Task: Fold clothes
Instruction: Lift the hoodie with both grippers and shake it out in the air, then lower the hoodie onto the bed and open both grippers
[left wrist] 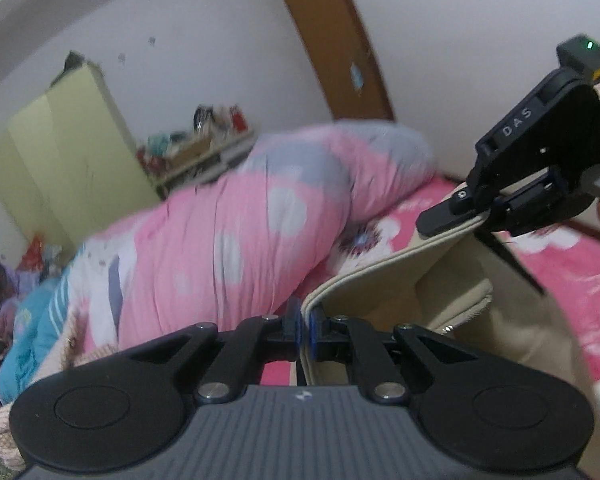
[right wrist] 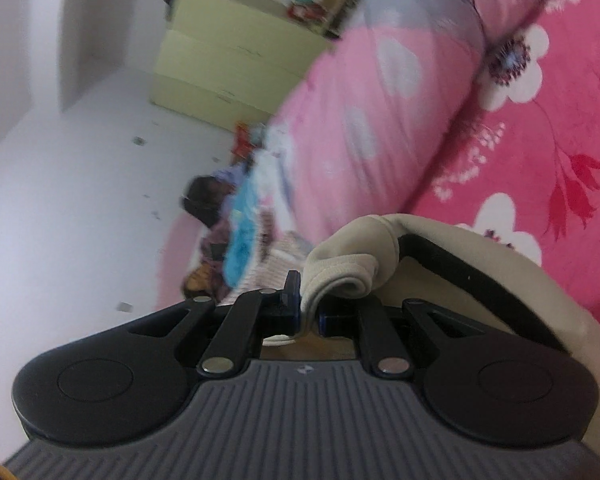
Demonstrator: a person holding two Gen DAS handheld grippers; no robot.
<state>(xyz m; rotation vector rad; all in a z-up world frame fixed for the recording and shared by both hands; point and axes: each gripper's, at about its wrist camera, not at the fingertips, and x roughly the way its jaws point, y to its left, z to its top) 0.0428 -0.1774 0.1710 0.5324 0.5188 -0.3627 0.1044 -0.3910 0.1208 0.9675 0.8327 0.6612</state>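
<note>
Closest to the lens in the left wrist view, the left gripper (left wrist: 303, 326) has its blue pads pressed together on the edge of a beige garment (left wrist: 452, 280), pinching a thin fold of the cloth between them. The garment is a plain cream-beige piece with a stitched hem and a ribbed band; it is stretched between the two tools and lifted over the bed (left wrist: 560, 264), which is covered by a pink sheet with white flowers. Toward the upper right of that view the right gripper (left wrist: 490, 210) clamps the garment's other edge, its fingers closed on the hem. In the right wrist view the right gripper (right wrist: 309, 314) grips a rolled, ribbed cuff of the beige garment (right wrist: 348, 276), and the cloth drapes over the tool's right side, hiding part of it.

A rolled pink quilt (left wrist: 236, 216) lies along the bed's far edge. Behind it stand a pale green cabinet (left wrist: 60, 152) and a brown door (left wrist: 332, 40). Both views are motion-blurred; the clutter beyond the quilt is hard to make out, and the garment's lower part is cut off.
</note>
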